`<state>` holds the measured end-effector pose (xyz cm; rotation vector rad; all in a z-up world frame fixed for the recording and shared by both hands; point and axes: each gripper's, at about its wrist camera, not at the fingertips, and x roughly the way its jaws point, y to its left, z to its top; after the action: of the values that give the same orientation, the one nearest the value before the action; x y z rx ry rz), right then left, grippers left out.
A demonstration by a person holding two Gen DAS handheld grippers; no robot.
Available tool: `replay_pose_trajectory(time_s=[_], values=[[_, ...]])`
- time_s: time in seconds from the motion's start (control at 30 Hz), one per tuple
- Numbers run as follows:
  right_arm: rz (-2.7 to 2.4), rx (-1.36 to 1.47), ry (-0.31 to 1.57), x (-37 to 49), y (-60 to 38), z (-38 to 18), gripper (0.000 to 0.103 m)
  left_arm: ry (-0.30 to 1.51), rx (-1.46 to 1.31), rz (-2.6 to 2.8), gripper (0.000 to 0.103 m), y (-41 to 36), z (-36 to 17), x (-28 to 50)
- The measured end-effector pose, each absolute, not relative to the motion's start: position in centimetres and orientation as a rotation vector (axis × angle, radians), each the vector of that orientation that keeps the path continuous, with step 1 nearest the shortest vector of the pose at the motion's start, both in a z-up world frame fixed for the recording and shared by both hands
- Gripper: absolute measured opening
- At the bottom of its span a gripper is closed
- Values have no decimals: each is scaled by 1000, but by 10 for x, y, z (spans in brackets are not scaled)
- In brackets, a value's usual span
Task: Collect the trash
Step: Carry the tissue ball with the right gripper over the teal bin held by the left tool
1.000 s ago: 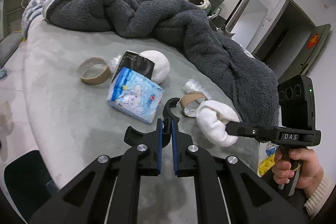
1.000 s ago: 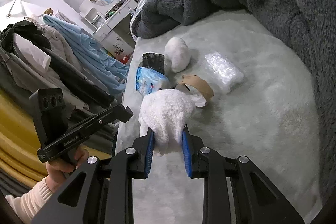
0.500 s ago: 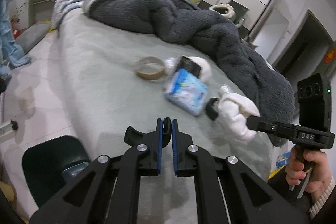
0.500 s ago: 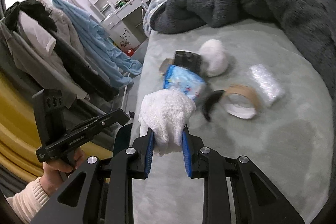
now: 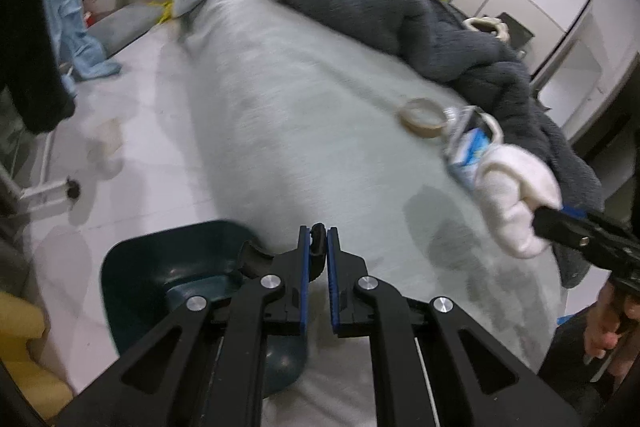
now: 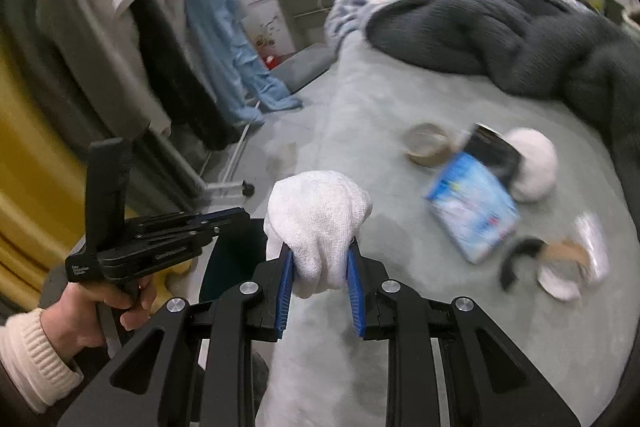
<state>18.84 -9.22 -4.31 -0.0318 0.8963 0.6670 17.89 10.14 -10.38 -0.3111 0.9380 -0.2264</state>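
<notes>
Carry step: right hand-held gripper [image 6: 320, 277] clamps white rolled cloth [image 6: 316, 223], left hand-held gripper [image 5: 317, 247] pinches black curved scrap [image 5: 318, 235]; next, release both into dark teal bin [image 5: 160, 279] below-left.

Tape roll [image 6: 428, 143] on bed [image 6: 380, 107], packet [image 6: 472, 215] right of it, blanket [image 6: 520, 39] behind, bin [image 5: 168, 279] beside bed

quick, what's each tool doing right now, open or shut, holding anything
Left tool: shut on a small curved black piece.
Right tool: shut on a bunched white cloth.
</notes>
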Motion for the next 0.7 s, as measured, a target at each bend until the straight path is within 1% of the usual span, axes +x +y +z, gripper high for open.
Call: replay_pose_trajectory(time_s=[0.2, 0.57, 0.7], values=[[715, -130, 908, 194, -35, -47, 25, 1036, -316, -158, 9, 139, -127, 170], [782, -233, 996, 202, 35, -85, 25, 1224, -418, -116, 9, 188, -171, 155], [789, -260, 1025, 204, 52, -98, 25, 1259, -448, -115, 9, 196, -179, 151]])
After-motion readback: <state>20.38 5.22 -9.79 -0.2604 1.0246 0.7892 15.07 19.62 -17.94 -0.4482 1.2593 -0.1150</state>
